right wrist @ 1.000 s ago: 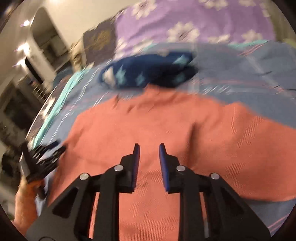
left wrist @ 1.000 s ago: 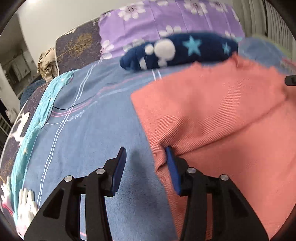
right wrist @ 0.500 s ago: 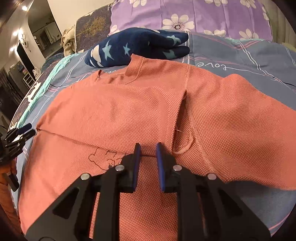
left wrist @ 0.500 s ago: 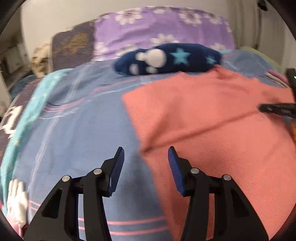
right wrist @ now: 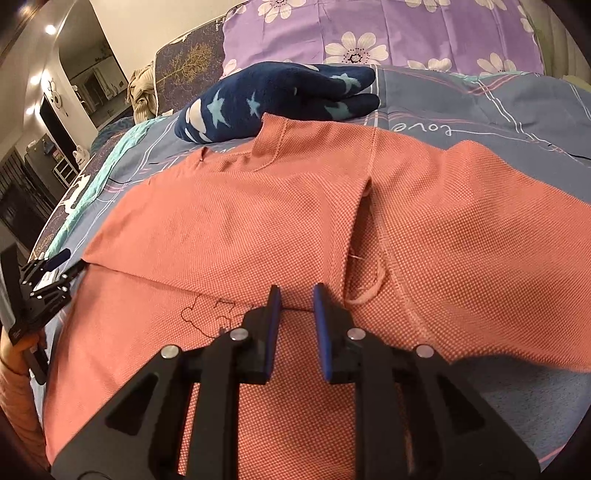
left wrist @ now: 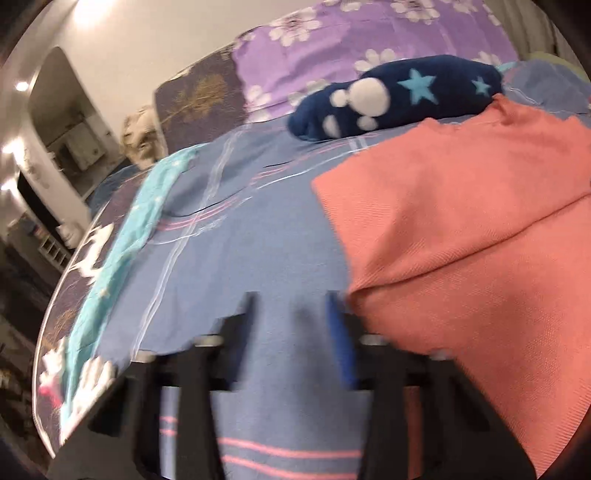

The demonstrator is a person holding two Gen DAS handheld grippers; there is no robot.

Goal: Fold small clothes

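A salmon-pink shirt [right wrist: 258, 221] lies spread on the blue bedspread [left wrist: 240, 240], collar toward the pillows, with one layer folded over another. My right gripper [right wrist: 297, 295] hovers low over the fold line in the shirt's middle, its jaws a narrow gap apart with fabric showing beneath. My left gripper [left wrist: 291, 306] is blurred at the shirt's [left wrist: 461, 221] left edge. Its jaws are closing. Only bedspread shows between them, and the shirt's corner lies just right of the right finger. The right wrist view shows the left gripper [right wrist: 62, 262] at that left corner.
A navy plush item with stars [right wrist: 273, 99] lies just beyond the collar. Purple flowered pillows [right wrist: 369, 33] stand behind it. A turquoise strip [left wrist: 147, 206] runs along the bed's left side, where the bed ends and the room drops away. A hand [right wrist: 11, 354] holds the left gripper.
The left gripper's jaws have come closer together and its view has swung and blurred. The right gripper has sunk nearer the shirt with its narrow gap kept. The shirt lies as before.
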